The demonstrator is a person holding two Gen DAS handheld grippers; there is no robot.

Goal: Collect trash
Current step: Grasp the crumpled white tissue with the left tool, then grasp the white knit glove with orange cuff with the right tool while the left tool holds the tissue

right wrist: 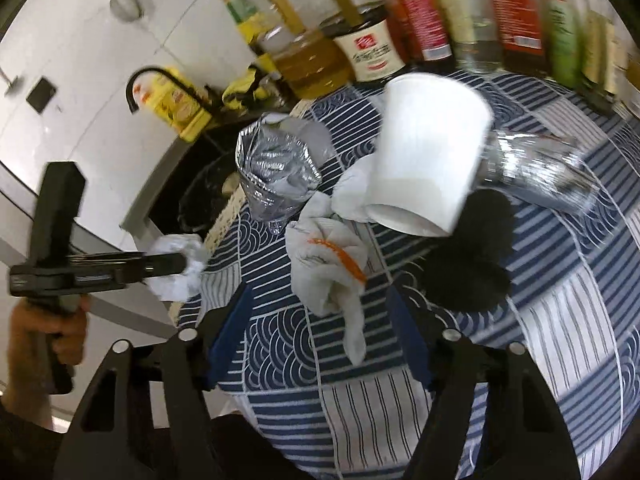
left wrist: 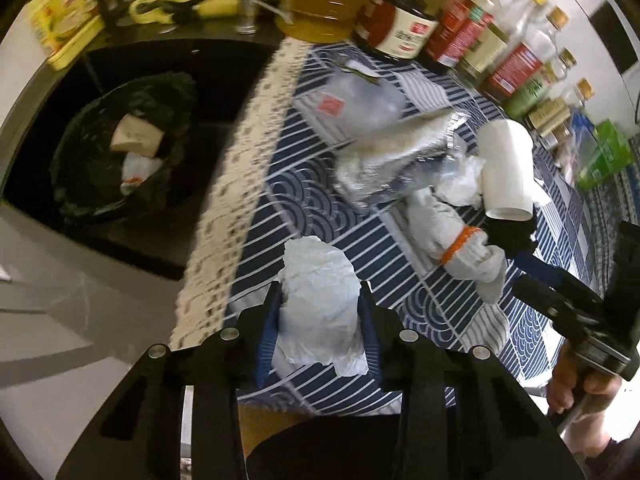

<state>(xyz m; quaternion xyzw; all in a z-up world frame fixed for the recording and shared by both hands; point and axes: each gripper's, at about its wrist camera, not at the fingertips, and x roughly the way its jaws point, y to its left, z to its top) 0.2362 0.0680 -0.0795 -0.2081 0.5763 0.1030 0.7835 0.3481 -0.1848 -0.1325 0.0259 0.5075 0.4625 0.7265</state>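
Observation:
My left gripper [left wrist: 320, 312] is shut on a crumpled white paper wad [left wrist: 320, 304], held above the blue patterned tablecloth [left wrist: 320, 208] near its lace edge; the wad also shows in the right wrist view [right wrist: 176, 268]. A black-lined trash bin [left wrist: 120, 148] with trash inside sits down to the left. My right gripper [right wrist: 316, 320] is open over the cloth, just short of a white rag with an orange band [right wrist: 328, 264]. A white paper cup [right wrist: 424, 152] lies tipped beyond it, beside silver foil bags [right wrist: 276, 172].
Sauce and oil bottles [left wrist: 480, 28] line the table's far edge. A clear plastic wrapper [left wrist: 352, 100] lies on the cloth. A yellow box [left wrist: 64, 16] and a black faucet [right wrist: 160, 80] stand by the dark sink. A green box [left wrist: 604, 156] is at the right.

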